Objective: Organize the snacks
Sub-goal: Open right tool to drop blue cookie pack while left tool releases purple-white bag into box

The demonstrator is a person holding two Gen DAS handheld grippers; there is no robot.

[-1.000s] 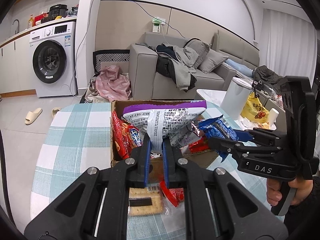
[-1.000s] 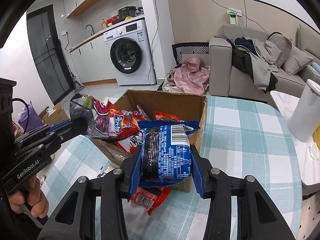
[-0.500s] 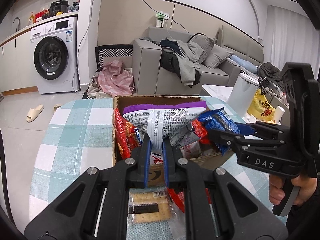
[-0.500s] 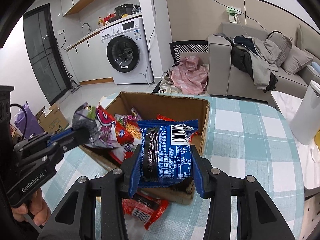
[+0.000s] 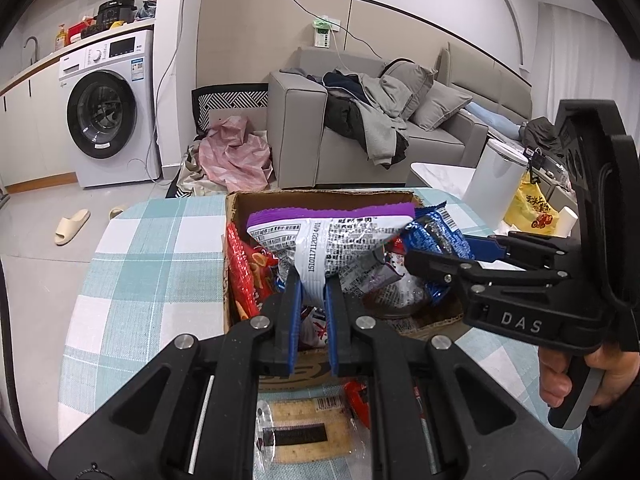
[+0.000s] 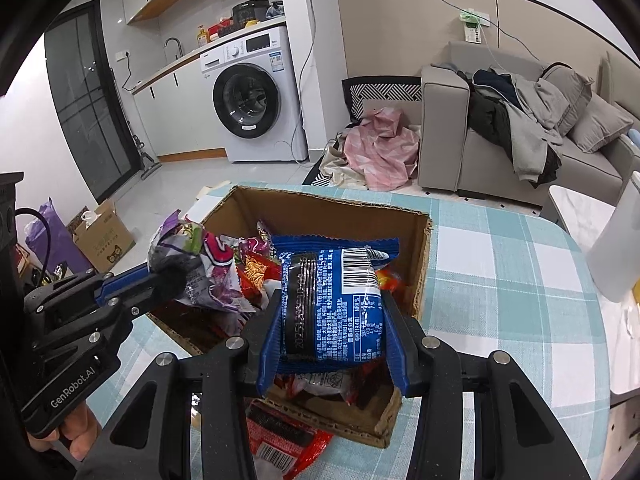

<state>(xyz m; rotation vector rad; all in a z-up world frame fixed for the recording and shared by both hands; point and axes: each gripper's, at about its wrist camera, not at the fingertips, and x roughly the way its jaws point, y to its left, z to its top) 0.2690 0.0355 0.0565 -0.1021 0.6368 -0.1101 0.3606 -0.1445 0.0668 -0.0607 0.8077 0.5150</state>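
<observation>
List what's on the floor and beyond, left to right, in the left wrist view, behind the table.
Washing machine → slipper → pink cloth heap → sofa with clothes piled on it → white bin → yellow bag.

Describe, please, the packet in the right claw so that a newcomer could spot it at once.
Start at the open cardboard box on the checked tablecloth. Just above its near edge, the right claw clamps a blue packet by its sides. Unlike the red and purple bags around it, it is deep blue, with a white barcode panel and a dark round biscuit stack showing through.
</observation>
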